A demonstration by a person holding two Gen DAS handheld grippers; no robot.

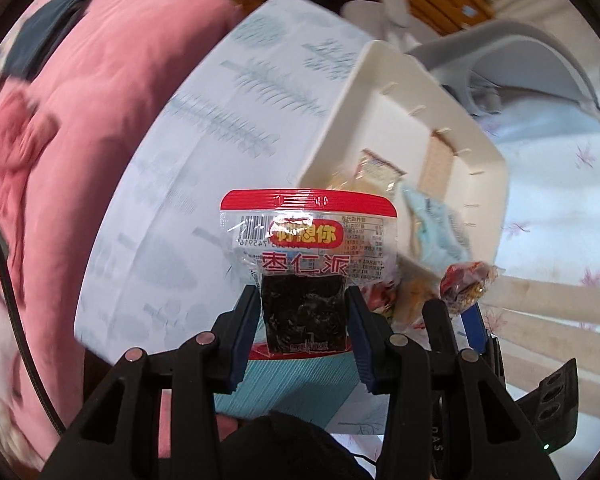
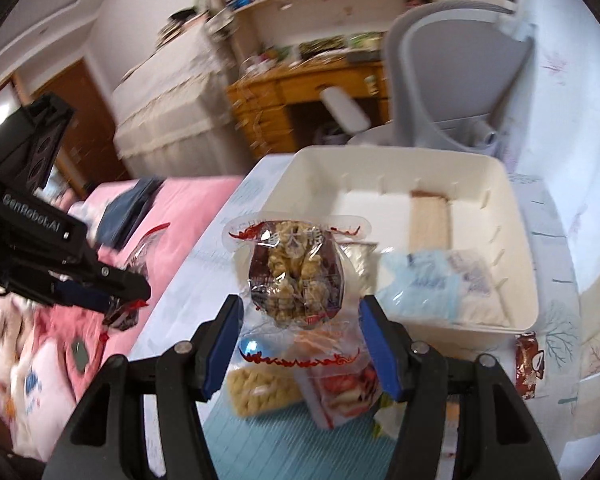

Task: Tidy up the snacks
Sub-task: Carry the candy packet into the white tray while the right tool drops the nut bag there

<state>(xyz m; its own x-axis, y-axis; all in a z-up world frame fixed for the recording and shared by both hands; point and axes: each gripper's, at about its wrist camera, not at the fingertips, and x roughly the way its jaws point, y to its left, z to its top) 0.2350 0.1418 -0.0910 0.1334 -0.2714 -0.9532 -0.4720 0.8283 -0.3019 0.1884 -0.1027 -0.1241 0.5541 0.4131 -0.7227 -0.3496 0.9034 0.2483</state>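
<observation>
Your left gripper (image 1: 304, 312) clamps a date bar packet (image 1: 306, 264), your right gripper (image 2: 300, 316) a walnut-date packet (image 2: 296, 276), both raised so they clear the wall of the white bin (image 2: 518, 240) ahead.

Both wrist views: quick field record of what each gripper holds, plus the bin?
left gripper: shut on red-topped packet, dark block inside
right gripper: shut on walnut packet, clear wrapper
bin: white, open, on the table; holds a wafer and pale blue packets
loose snacks: on the table in front of the bin
</observation>
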